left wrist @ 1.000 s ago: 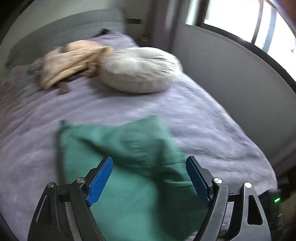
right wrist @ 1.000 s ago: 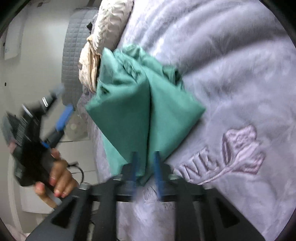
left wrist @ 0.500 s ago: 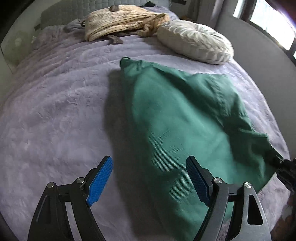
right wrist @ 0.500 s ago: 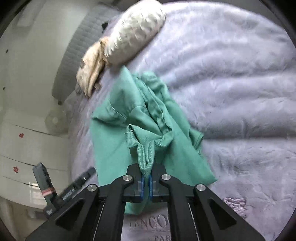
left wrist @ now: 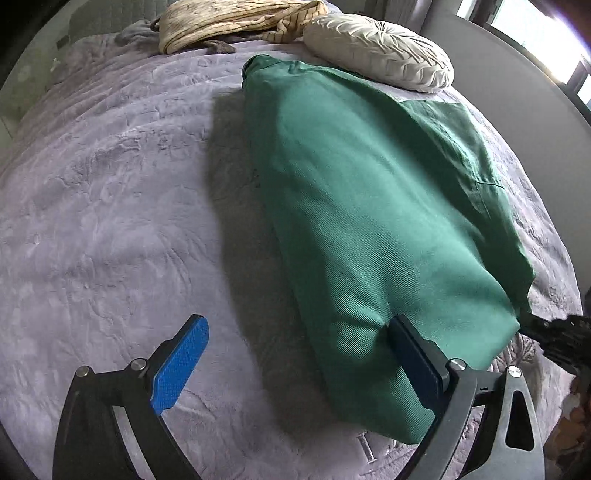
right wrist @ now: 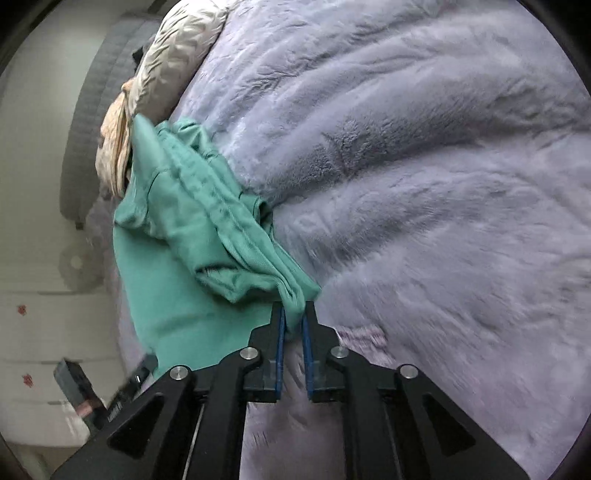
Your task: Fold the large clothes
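Down low over the bed, left gripper with jaws spread wide, having just widened further; the near left edge of the green garment lies between them, the right blue pad pushing into the cloth from the side, the left pad over bare blanket. No clamp on it. Right gripper has its jaws close together, a bunched corner of the green garment pinched between the pad tips; the jaws have just parted a little, but the fold still sits between them.

Garment runs lengthways across the lilac plush blanket, from the near edge toward the far end, puffed up in the middle, with looser folds and seams on its right side. Far end reaches a round cream cushion, touching or just beside it. Left of the cushion, a striped beige garment lies crumpled at the far end. Grey padded headboard stands beyond.
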The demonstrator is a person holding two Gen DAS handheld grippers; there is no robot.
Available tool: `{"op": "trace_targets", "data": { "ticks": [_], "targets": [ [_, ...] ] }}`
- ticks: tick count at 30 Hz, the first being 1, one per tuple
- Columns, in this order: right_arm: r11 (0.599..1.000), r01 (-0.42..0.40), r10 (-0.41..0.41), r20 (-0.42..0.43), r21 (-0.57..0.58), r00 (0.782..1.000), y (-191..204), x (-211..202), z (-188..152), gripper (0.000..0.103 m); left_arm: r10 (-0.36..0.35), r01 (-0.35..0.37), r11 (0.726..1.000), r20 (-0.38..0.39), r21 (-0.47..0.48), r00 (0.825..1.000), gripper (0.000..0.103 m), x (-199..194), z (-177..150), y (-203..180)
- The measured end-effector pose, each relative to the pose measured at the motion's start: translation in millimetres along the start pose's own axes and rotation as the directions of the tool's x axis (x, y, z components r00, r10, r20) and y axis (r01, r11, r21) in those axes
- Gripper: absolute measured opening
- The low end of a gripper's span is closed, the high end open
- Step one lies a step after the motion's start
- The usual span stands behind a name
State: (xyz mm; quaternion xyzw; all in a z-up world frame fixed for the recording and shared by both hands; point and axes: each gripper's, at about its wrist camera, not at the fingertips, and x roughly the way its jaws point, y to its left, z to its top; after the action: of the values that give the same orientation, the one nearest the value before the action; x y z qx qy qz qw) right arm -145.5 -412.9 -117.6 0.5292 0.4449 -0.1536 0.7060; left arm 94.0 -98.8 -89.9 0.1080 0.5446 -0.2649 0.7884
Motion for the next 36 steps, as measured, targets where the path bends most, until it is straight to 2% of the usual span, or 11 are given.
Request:
{"op": "trace_targets", "data": {
  "ticks": [5, 6, 8, 10, 14, 19, 23, 27, 31, 34, 36],
  "targets": [
    [0.994, 0.025, -0.021, 0.038, -0.105, 0.999, 17, -42, 0, 0.016, -0.025, 0.025, 0.999, -0.005, -0.036, 1.0, 0.098, -6, 9, 11],
    [0.991, 0.018, -0.012, 0.049, -0.131, 0.999, 23, -49, 4, 0.023, -0.039, 0.038, 0.998, -0.009, -0.052, 0.999, 0.098, -6, 12, 16],
    [0.981, -0.008, 0.021, 0.062, -0.192, 0.998, 40, -54, 18, 0.069, -0.067, 0.065, 0.994, -0.018, -0.091, 0.998, 0.098, -3, 18, 26],
    [0.967, -0.033, 0.05, 0.063, -0.254, 0.997, 58, -52, 32, 0.069, -0.104, 0.099, 0.987, -0.033, -0.129, 0.994, 0.098, 2, 26, 36],
    [0.938, -0.062, 0.063, -0.011, -0.34, 0.998, 90, -19, 67, 0.069, -0.237, 0.216, 0.957, -0.091, -0.191, 0.967, 0.098, 21, 37, 47],
    [0.914, -0.092, 0.054, -0.107, -0.394, 0.993, 103, 34, 112, 0.07, -0.423, 0.385, 0.892, -0.138, -0.237, 0.895, 0.098, 48, 42, 44],
    [0.922, -0.181, 0.108, -0.221, -0.342, 0.969, 95, 70, 144, 0.074, -0.483, 0.435, 0.859, -0.143, -0.269, 0.864, 0.098, 63, 45, 39],
    [0.921, -0.305, 0.224, -0.309, -0.242, 0.924, 85, 95, 167, 0.074, -0.495, 0.45, 0.854, -0.144, -0.26, 0.857, 0.098, 69, 47, 30],
    [0.907, -0.39, 0.317, -0.353, -0.157, 0.88, 79, 120, 183, 0.073, -0.473, 0.439, 0.875, -0.163, -0.204, 0.866, 0.102, 76, 46, 18],
    [0.905, -0.42, 0.369, -0.362, -0.07, 0.856, 61, 132, 189, 0.045, -0.472, 0.445, 0.878, -0.165, -0.176, 0.866, 0.102, 77, 43, 15],
    [0.897, -0.442, 0.404, -0.363, -0.024, 0.84, 52, 132, 187, 0.038, -0.475, 0.448, 0.877, -0.174, -0.17, 0.863, 0.102, 77, 43, 12]
  ]
}}
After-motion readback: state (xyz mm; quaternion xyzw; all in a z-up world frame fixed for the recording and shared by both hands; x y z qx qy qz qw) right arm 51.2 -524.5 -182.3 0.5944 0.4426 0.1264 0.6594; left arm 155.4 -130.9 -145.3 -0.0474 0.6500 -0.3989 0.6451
